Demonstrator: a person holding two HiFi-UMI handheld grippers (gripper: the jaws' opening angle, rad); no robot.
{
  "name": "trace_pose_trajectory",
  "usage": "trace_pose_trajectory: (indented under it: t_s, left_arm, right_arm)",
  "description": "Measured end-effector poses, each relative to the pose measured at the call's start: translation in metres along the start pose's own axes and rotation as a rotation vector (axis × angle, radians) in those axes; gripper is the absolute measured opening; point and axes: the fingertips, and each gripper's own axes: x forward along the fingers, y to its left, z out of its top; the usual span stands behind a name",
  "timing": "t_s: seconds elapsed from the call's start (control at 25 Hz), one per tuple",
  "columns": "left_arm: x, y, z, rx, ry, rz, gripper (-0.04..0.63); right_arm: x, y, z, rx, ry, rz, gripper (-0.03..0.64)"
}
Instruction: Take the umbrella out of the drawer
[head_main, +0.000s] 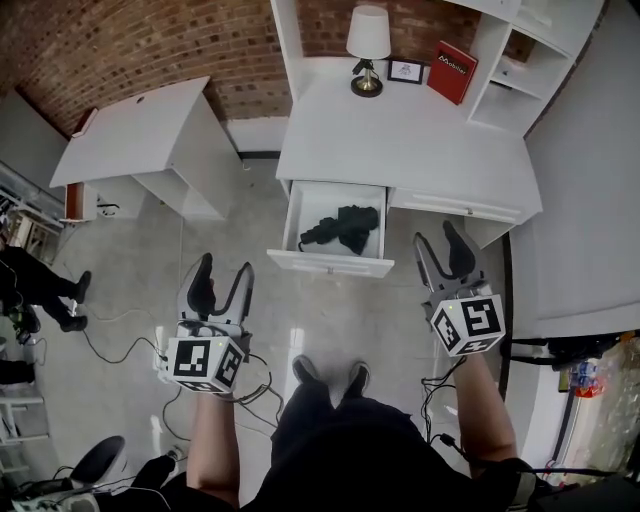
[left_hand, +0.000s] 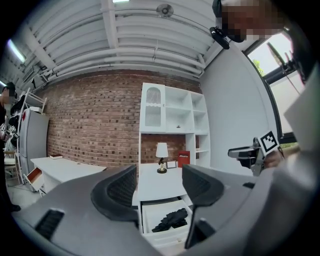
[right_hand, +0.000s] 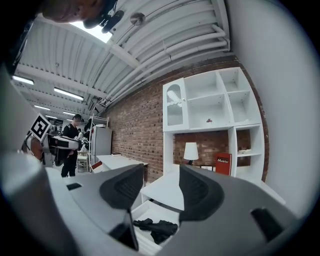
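A black folded umbrella (head_main: 342, 228) lies in the pulled-out white drawer (head_main: 296, 215) under the white desk (head_main: 400, 140). The umbrella (left_hand: 171, 219) also shows low in the left gripper view, and low in the right gripper view the umbrella (right_hand: 157, 229) appears between the jaws' line of sight. My left gripper (head_main: 225, 276) hovers open in front of the drawer, down and to its left, with nothing in it. My right gripper (head_main: 445, 252) stands open to the right of the drawer front, also empty. Both are apart from the umbrella.
On the desk stand a lamp (head_main: 368, 48), a small picture frame (head_main: 406, 71) and a red book (head_main: 452, 71). White shelves (head_main: 525, 60) rise at the right. Another white table (head_main: 135, 130) sits to the left. Cables (head_main: 120, 345) trail on the floor, and a person (right_hand: 70, 142) stands far left.
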Motion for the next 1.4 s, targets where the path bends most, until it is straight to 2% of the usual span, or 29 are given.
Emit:
trace_pose_trajectory:
  t_s: [0.24, 0.68, 0.88, 1.12, 1.4]
  left_arm:
    - [0.038, 0.034, -0.012, -0.019, 0.006, -0.053, 0.282]
    - [0.134, 0.099, -0.017, -0.018, 0.03, -0.266, 0.282]
    - [0.171, 0.095, -0.022, -0.021, 0.052, -0.365, 0.282]
    - [0.205, 0.08, -0.046, -0.023, 0.102, -0.432, 0.282]
    - [0.248, 0.045, -0.086, 0.047, 0.207, -0.489, 0.282]
  right_arm:
    - [0.029, 0.003, 0.0, -0.017, 0.018, -0.057, 0.221]
    - [0.079, 0.019, 0.014, 0.003, 0.036, -0.26, 0.216]
    - [0.078, 0.015, 0.012, 0.01, 0.064, -0.347, 0.215]
    - [0.078, -0.001, -0.011, 0.034, 0.1, -0.403, 0.213]
    - [0.098, -0.04, -0.043, 0.121, 0.098, -0.41, 0.212]
